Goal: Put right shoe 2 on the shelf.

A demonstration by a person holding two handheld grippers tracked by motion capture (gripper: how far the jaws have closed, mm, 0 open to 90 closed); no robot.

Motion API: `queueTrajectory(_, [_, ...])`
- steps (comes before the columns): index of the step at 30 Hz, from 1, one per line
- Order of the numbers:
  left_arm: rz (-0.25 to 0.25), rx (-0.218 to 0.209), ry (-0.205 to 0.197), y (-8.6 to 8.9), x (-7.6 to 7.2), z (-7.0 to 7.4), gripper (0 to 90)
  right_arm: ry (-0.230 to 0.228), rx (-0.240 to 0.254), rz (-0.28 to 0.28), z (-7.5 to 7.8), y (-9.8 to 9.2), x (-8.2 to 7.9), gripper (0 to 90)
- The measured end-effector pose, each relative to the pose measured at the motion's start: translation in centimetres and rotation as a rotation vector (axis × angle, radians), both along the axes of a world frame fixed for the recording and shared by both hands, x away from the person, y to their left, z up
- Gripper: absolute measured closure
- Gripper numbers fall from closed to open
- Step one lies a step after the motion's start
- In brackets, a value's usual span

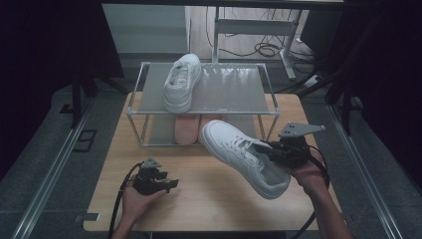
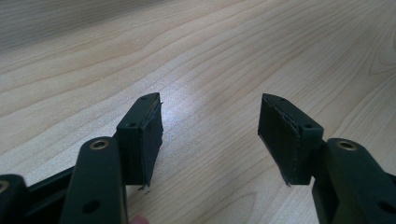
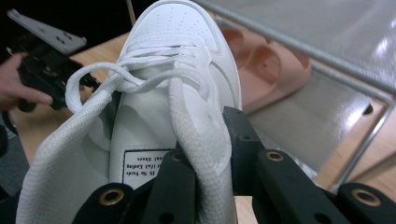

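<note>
right tongs (image 3: 205, 154) clamped on white sneaker's (image 1: 242, 155) collar, left tongs (image 2: 210, 135) wide apart over wooden table (image 1: 199, 199)

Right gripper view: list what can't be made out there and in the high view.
- Shoe, right gripper view: heel and sole cut off by the bottom edge; the label print is too small to read, partly behind a jaw.
- Pink shoes, high view: mostly hidden under the rack top shelf and behind the held shoe.
- Right gripper, high view: jaw tips hidden by the shoe's collar.
- Left gripper, high view: too small to judge the jaw gap.
</note>
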State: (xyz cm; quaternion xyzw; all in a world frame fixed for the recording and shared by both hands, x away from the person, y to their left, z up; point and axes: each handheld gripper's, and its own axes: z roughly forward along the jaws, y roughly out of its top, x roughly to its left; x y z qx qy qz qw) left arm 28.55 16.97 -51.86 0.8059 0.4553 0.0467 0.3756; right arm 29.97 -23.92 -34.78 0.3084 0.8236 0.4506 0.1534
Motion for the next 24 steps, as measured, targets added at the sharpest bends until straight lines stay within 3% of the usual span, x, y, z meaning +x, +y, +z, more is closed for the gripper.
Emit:
queueTrajectory(4, [-0.004, -0.002, -0.002, 0.0, 0.0, 0.0, 40.3, -0.007, 0.027, 0.030, 1.4, 0.7, 0.7, 82.2])
queueTrajectory(14, [-0.004, -0.002, -0.003, 0.2, 0.0, 0.0, 40.3, -0.023, 0.064, 0.040, 3.4, 1.5, 1.7, 82.2])
queueTrajectory(24, [-0.004, 0.000, -0.001, 0.3, 0.1, 0.1, 40.2, -0.037, 0.078, 0.010, 4.9, 1.9, 2.9, 82.2])
